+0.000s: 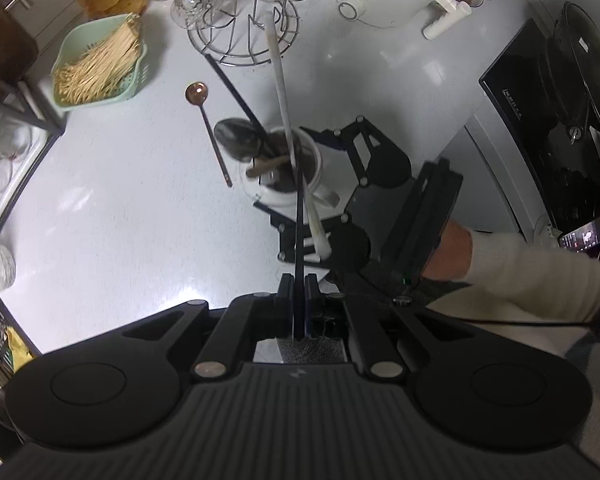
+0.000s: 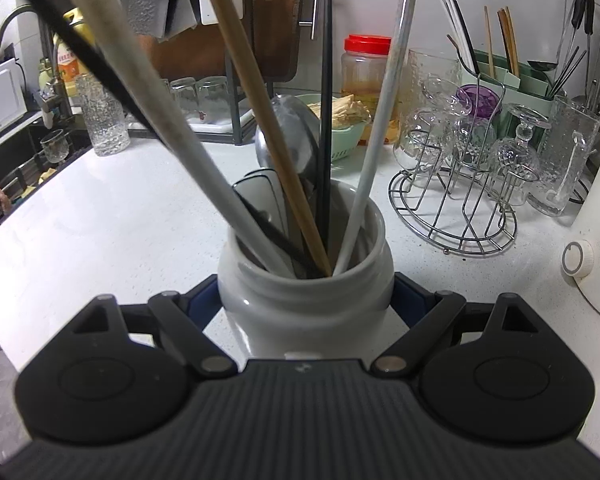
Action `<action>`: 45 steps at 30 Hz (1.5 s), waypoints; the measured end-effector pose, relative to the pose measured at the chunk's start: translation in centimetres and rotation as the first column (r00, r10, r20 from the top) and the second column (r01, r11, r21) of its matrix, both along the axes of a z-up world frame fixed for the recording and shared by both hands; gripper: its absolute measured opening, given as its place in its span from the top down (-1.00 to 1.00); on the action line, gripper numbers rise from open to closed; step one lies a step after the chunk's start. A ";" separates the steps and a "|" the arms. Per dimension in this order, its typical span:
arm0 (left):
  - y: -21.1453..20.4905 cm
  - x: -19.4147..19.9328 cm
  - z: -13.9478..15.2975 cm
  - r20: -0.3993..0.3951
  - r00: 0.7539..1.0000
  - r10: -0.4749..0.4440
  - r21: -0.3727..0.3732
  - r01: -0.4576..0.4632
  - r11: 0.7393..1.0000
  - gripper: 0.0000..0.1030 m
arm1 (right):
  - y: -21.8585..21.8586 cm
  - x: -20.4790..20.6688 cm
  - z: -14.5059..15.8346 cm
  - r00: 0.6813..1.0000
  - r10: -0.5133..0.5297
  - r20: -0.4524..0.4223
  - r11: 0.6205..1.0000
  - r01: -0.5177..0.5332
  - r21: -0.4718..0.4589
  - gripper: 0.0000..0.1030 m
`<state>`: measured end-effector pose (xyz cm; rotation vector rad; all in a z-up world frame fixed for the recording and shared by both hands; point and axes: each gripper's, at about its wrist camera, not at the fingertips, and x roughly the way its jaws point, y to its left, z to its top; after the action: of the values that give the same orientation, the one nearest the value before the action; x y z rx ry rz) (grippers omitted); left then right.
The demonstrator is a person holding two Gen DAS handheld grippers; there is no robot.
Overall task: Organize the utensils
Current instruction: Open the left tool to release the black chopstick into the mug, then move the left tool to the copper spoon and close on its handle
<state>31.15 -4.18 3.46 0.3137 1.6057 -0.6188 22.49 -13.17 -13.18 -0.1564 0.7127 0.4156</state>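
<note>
One black chopstick (image 1: pixel 299 216) clenched in left gripper (image 1: pixel 299 280) fingers, tip down inside white jar (image 1: pixel 278 194) on surface (image 1: pixel 120 200). Right wrist: right gripper (image 2: pixel 306 300) fingers grasping jar (image 2: pixel 305 304), crowded with utensils.

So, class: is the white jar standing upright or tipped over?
Upright. The white jar stands on the counter with its mouth facing up, utensils leaning out of it, and the right gripper clamped around its sides.

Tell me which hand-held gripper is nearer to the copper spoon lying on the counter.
Left. The left hand-held gripper, shut on a black chopstick, hangs above the counter beside the copper spoon. The right hand-held gripper clamps the white utensil jar, on the jar's far side from the spoon.
</note>
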 end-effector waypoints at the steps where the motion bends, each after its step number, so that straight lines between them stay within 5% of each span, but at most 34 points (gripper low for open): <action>1: -0.2 0.2 -0.2 0.000 1.000 -0.011 0.001 0.011 1.000 0.89 | 0.1 0.0 0.0 1.000 -0.003 0.001 1.000 0.003 -0.001 -0.75; 12: -1.2 1.3 -1.1 0.055 0.995 -0.078 -0.027 0.080 0.996 0.85 | 0.2 0.0 0.0 1.000 -0.017 0.000 1.000 0.017 -0.002 -0.75; 17: -0.6 1.2 -0.2 0.135 0.989 -0.056 -0.044 0.062 0.997 0.15 | 0.1 0.0 0.0 1.000 -0.024 0.002 1.000 0.024 0.001 -0.75; 26: 3.2 -1.1 1.6 0.280 0.950 0.139 -0.205 -0.083 0.975 0.02 | 0.2 -0.2 0.0 0.999 -0.051 0.006 0.999 0.051 0.004 -0.75; 33: 6.9 -4.5 0.5 0.401 0.864 0.305 -0.282 -0.201 0.938 0.02 | 0.2 -0.4 0.0 0.998 -0.068 0.007 0.998 0.068 0.007 -0.75; 37: 9.2 -6.4 -1.1 0.451 0.784 0.426 -0.347 -0.286 0.893 0.02 | 0.2 -0.4 0.0 0.996 -0.084 0.008 0.996 0.084 0.008 -0.75; 40: 11.1 -7.5 -3.4 0.447 0.717 0.535 -0.408 -0.369 0.835 0.02 | 0.2 -0.5 -0.1 0.995 -0.095 0.013 0.995 0.095 0.010 -0.75; 45: 12.4 -9.0 -7.8 0.441 0.656 0.613 -0.440 -0.437 0.785 0.01 | -0.1 -0.7 -0.2 0.993 -0.117 0.020 0.993 0.117 0.012 -0.75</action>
<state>22.19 8.17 -4.35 -0.2045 0.9233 -0.2513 21.81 -13.27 -13.34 -0.1079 0.6958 0.3056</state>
